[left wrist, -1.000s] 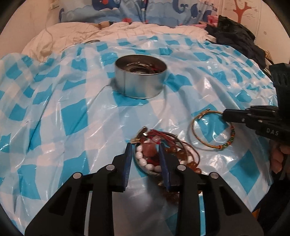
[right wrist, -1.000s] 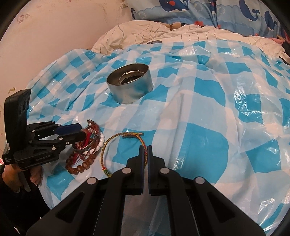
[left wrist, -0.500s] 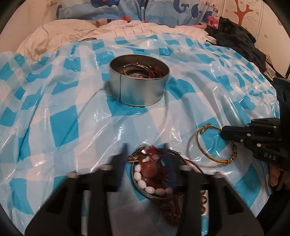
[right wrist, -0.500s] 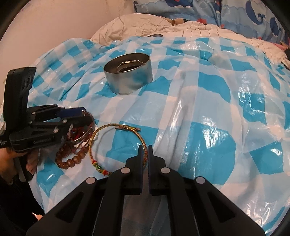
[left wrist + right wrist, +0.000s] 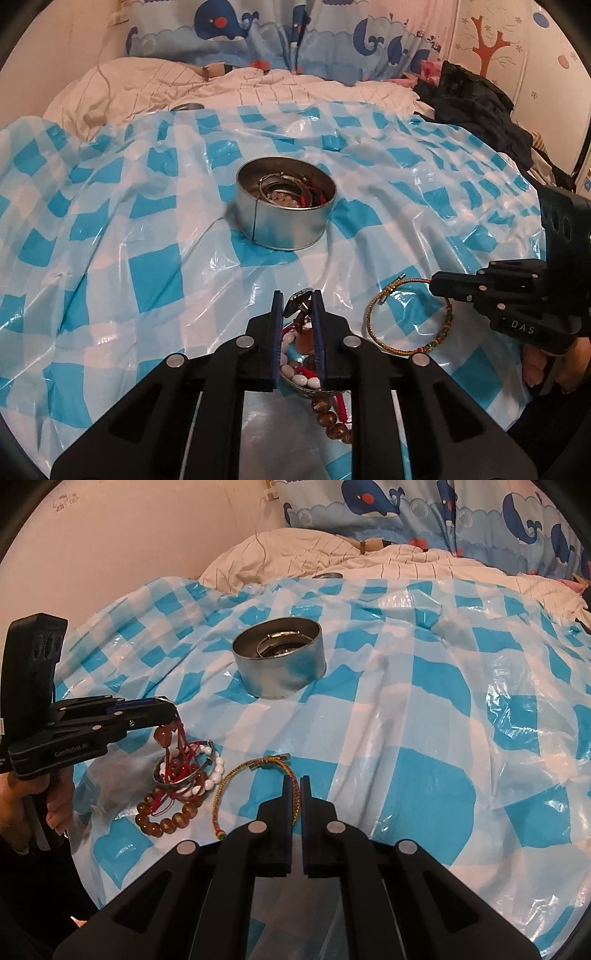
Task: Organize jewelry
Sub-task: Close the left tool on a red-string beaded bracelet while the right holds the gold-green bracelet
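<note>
My left gripper [image 5: 298, 295] is shut on a tangle of bracelets [image 5: 300, 314]: red cord, a reddish stone, white beads and a silver bangle. In the right wrist view the left gripper [image 5: 168, 716] holds the red cords up, with the bangle [image 5: 177, 782] and white beads [image 5: 216, 770] dangling. The brown bead bracelet [image 5: 162, 825] trails on the sheet. A woven gold cord bracelet [image 5: 236, 772] lies flat beside them, just ahead of my right gripper [image 5: 293, 781], which is shut and holds nothing. Farther back stands a round metal tin [image 5: 284, 225] with jewelry inside.
A blue-and-white checked plastic sheet [image 5: 424, 738] covers the bed. A white quilt [image 5: 147, 85] and whale-print pillows [image 5: 258, 33] lie behind it. Dark clothes [image 5: 476, 107] are heaped at the back right. A pale wall [image 5: 129, 535] runs along the left.
The left jaws closed around the bracelet tangle and the gripper rose, pulling the red cords and bangle up off the sheet. The right gripper stayed put and shut.
</note>
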`<state>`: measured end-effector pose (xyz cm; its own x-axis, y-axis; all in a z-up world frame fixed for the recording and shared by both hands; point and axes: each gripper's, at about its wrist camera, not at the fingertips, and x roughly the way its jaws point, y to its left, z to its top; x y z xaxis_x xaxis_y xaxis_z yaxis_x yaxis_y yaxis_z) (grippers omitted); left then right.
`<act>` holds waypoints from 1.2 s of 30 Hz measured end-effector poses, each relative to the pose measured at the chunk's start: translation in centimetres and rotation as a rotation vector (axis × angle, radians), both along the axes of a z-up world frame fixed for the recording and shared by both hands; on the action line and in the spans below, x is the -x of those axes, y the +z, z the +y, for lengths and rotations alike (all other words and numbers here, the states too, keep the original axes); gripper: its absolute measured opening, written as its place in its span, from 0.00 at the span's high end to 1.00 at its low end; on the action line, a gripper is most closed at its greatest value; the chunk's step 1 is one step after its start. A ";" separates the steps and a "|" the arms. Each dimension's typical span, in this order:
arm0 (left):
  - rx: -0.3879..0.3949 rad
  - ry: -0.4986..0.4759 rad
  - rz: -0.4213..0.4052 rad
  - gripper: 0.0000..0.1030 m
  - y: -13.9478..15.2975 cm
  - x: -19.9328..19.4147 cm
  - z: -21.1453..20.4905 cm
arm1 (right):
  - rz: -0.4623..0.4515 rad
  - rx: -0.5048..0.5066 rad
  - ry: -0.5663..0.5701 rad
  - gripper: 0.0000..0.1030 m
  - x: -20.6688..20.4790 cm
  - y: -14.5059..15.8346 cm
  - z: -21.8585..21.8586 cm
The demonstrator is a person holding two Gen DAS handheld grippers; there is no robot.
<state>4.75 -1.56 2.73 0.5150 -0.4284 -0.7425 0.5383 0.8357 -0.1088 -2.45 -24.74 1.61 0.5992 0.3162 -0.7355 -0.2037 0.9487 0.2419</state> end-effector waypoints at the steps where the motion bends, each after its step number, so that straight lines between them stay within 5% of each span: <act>1: -0.004 0.004 0.005 0.86 -0.2 -0.1 0.0 | 0.012 0.003 -0.002 0.96 -0.1 -0.2 0.0; 18: -0.020 0.005 0.017 0.86 -0.7 -0.2 -0.1 | 0.043 0.044 0.017 0.95 -0.5 -1.2 0.7; 36: 0.039 0.028 -0.038 0.86 2.6 -0.9 0.1 | -0.162 -0.134 -0.053 0.96 0.4 3.6 -1.1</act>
